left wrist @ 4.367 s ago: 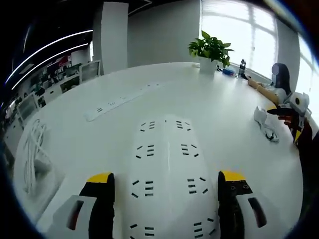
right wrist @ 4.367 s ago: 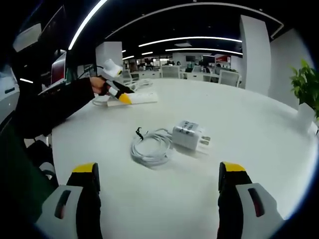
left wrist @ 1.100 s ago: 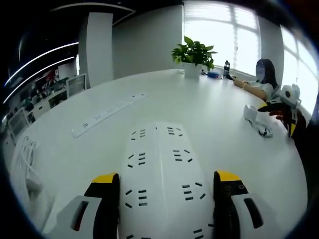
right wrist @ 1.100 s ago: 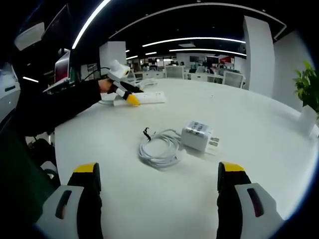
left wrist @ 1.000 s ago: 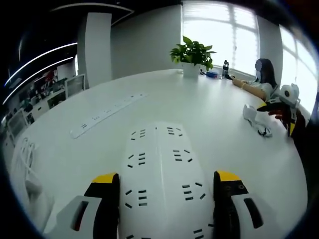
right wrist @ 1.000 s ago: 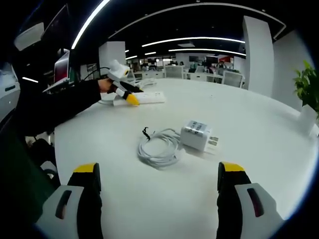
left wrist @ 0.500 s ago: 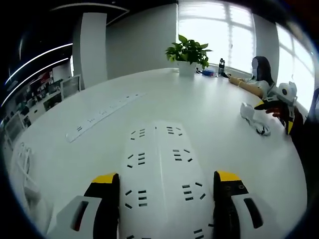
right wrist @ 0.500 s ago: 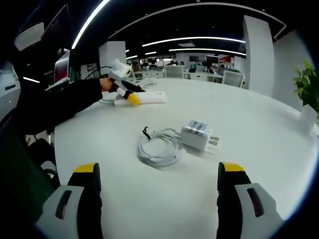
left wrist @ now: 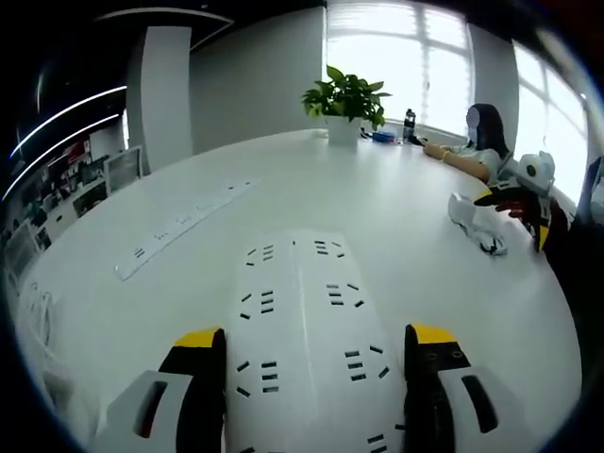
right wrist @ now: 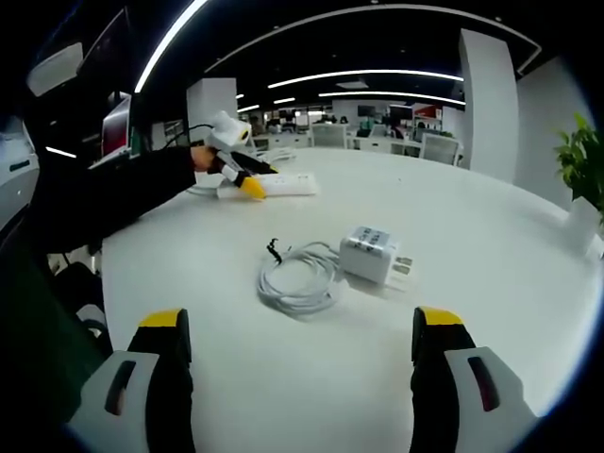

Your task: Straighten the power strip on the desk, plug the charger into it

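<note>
Background behind the wide white multi-socket power strip (left wrist: 307, 330) is sliding left since a second ago, as we are swinging it round on the round white desk (left wrist: 406, 217). Our left gripper (left wrist: 316, 377) is clamping its near end, yellow-tipped jaws on either side. Our right gripper (right wrist: 294, 373) is hovering with jaws spread, just short of the white charger block (right wrist: 370, 255) lying beside its coiled white cable (right wrist: 294, 281).

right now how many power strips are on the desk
2: one power strip lies between the left gripper jaws, pointing away across the desk; a second, long strip lies farther off to its left. More may sit out of frame.
</note>
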`<state>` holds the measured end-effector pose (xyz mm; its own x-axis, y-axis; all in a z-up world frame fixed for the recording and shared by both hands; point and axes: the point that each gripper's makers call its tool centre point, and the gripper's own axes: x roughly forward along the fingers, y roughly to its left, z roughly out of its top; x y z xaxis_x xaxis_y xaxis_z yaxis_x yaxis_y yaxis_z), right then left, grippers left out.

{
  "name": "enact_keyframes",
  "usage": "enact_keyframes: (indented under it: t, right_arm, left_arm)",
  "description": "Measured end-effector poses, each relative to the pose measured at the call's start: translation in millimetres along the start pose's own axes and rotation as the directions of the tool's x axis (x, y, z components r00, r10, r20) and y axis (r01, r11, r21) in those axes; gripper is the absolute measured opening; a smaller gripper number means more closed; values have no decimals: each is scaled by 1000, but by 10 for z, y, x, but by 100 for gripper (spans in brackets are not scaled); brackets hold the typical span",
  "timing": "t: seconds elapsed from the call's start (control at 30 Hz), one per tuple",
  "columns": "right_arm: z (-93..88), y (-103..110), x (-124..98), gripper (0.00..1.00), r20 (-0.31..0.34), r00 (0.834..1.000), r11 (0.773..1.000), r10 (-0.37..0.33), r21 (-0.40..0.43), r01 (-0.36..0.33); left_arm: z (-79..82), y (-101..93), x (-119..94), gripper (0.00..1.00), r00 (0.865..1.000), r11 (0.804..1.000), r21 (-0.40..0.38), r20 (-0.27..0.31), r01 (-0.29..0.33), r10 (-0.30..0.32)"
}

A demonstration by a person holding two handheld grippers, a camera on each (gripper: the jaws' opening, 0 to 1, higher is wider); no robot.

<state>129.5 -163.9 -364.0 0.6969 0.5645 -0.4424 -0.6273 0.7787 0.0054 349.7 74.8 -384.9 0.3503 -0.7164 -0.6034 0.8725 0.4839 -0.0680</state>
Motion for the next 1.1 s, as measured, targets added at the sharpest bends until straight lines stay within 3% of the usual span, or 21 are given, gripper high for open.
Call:
enact_keyframes:
  t: [1.1]
  right_arm:
    - [-18,-14,24,97,3,1000,1000,4,-4,-4]
  left_arm:
    - [76,-60,122,79,996,995,41,-2,88,-88]
